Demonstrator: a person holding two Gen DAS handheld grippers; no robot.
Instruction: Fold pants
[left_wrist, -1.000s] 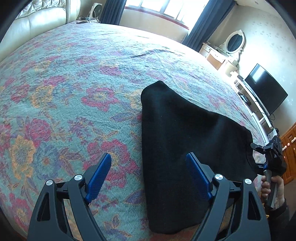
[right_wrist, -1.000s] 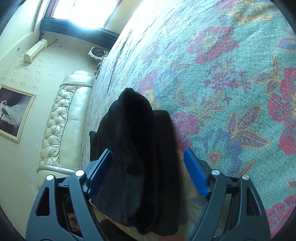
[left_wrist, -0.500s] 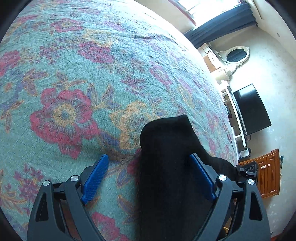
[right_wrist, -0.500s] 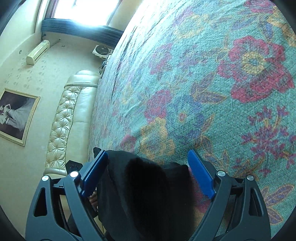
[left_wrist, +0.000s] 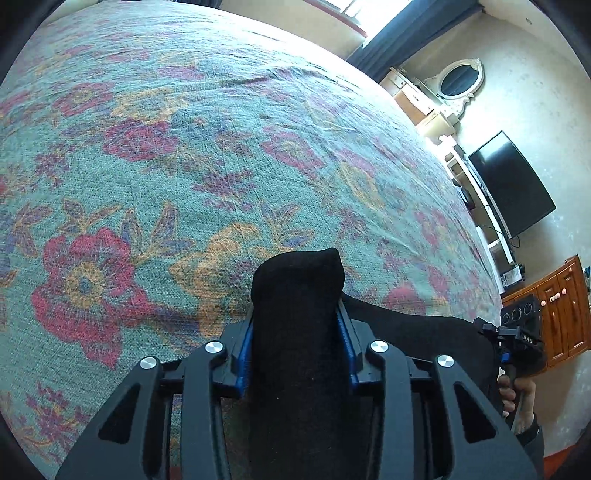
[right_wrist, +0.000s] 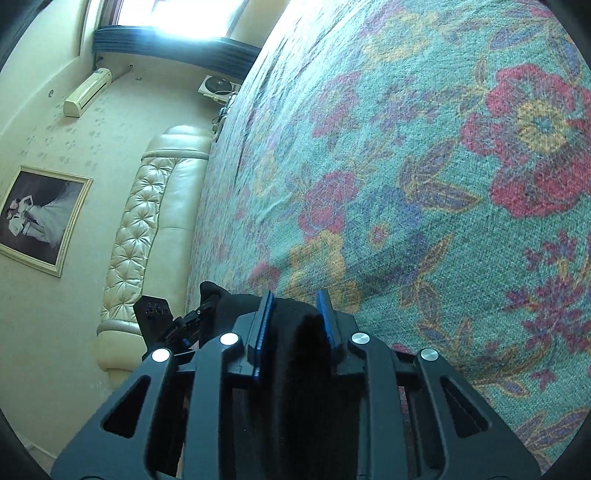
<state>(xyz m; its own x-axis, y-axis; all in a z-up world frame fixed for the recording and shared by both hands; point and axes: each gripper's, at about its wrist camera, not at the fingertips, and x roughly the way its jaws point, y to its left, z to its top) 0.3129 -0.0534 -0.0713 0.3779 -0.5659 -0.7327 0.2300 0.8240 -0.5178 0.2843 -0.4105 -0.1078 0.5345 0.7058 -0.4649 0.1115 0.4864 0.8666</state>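
The black pants (left_wrist: 297, 295) lie at the near edge of a floral bedspread (left_wrist: 221, 147). My left gripper (left_wrist: 297, 325) is shut on a bunched corner of the pants, which sticks up past the blue pads. My right gripper (right_wrist: 295, 314) is shut on another bunched part of the pants (right_wrist: 306, 354), with the fabric filling the gap between its blue pads. The right gripper also shows in the left wrist view (left_wrist: 517, 332) at the far right, held by a hand. The left gripper shows in the right wrist view (right_wrist: 162, 317) at the left. Most of the pants is hidden below the grippers.
The bedspread (right_wrist: 406, 166) covers a large bed. A cream tufted headboard (right_wrist: 147, 229) is at one side. A television (left_wrist: 513, 184), a dresser with an oval mirror (left_wrist: 458, 79) and a wooden cabinet (left_wrist: 554, 306) stand past the bed's edge.
Both grippers have closed from open onto the black pants. Both have moved down and forward over the fabric's edge, so less of the pants shows.
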